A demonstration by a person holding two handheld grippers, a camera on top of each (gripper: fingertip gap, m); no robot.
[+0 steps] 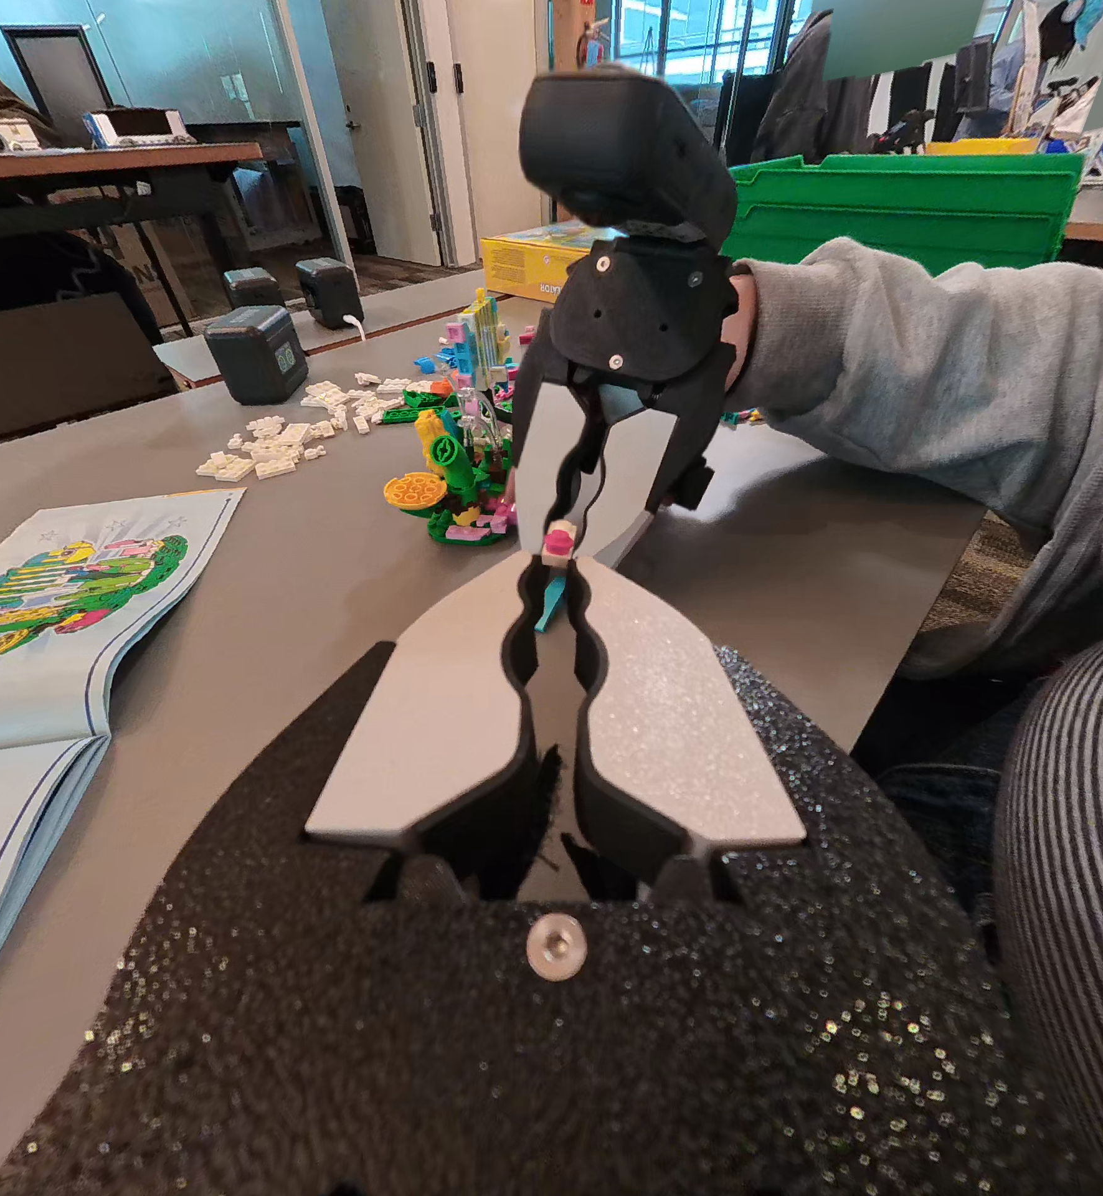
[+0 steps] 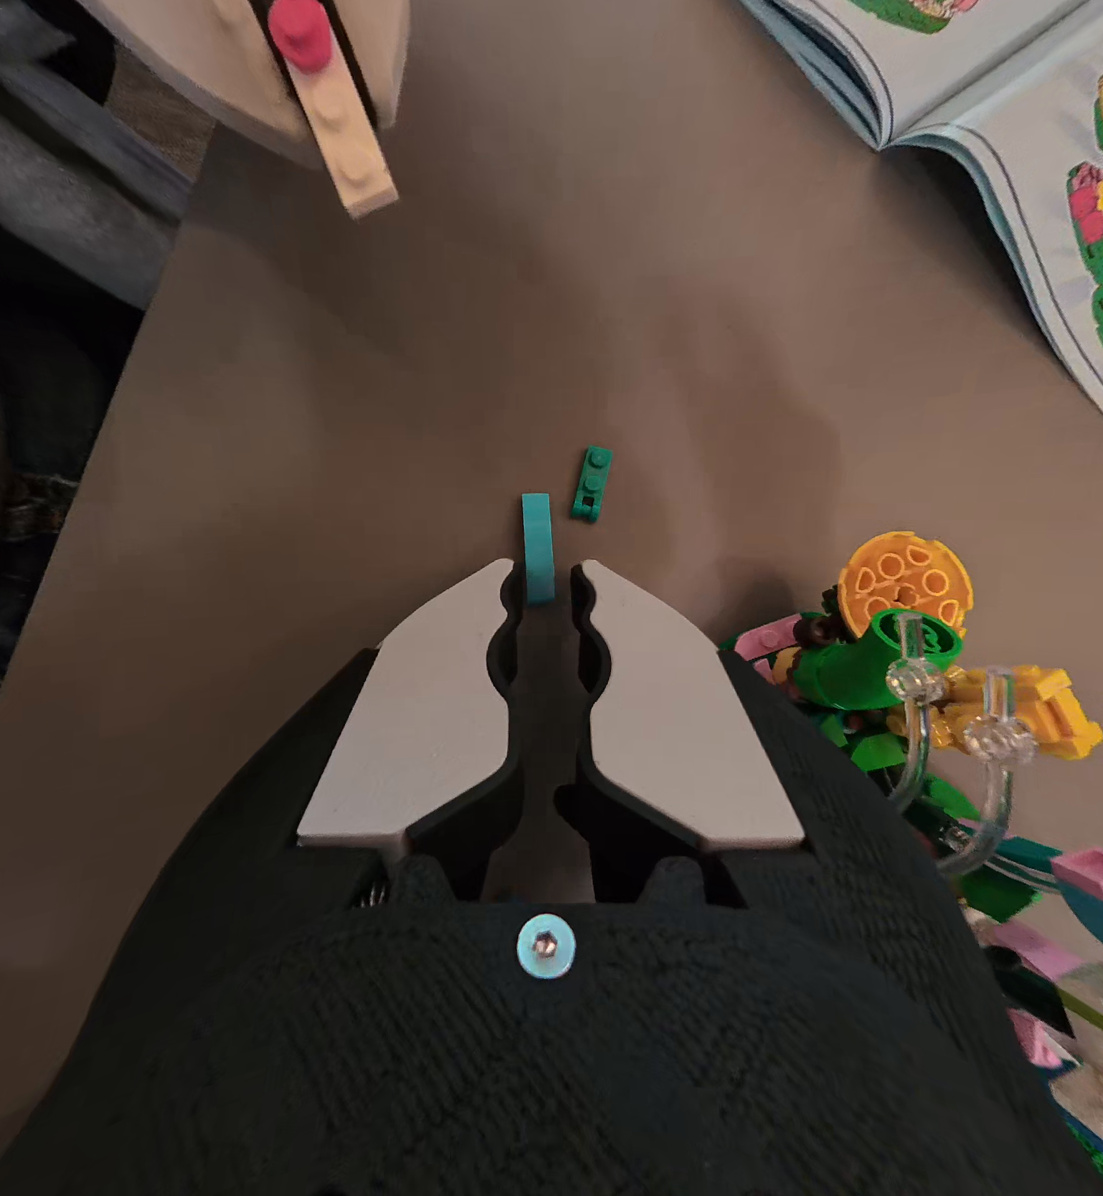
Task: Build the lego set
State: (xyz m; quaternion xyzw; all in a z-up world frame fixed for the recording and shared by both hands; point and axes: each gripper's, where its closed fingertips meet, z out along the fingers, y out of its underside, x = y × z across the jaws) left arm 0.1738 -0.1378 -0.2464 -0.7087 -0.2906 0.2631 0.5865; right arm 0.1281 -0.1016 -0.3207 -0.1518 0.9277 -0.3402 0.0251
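Note:
My left gripper (image 1: pixel 554 562) is shut on a pale flat plate with a magenta round piece on it (image 1: pixel 559 538). The plate also shows at the top left of the right wrist view (image 2: pixel 348 129), held above the table. My right gripper (image 2: pixel 545 566) points down at the grey table (image 2: pixel 665 323). It is open, with a teal curved piece (image 2: pixel 537 550) lying between its fingertips, close to the left one. A small dark green plate (image 2: pixel 590 484) lies just beyond. In the left wrist view the right gripper's fingers (image 1: pixel 636 479) hang just ahead, over the teal piece (image 1: pixel 548 603).
A partly built green, yellow and pink model (image 1: pixel 458 479) (image 2: pixel 891 653) stands beside the right gripper. An open instruction booklet (image 1: pixel 83 615) (image 2: pixel 1021 162) lies nearby. Loose white pieces (image 1: pixel 277 446), dark boxes (image 1: pixel 257 353), a yellow box (image 1: pixel 529 259) and a green crate (image 1: pixel 891 207) stand farther back. Spacing between my two grippers at the tips: around 10 centimeters.

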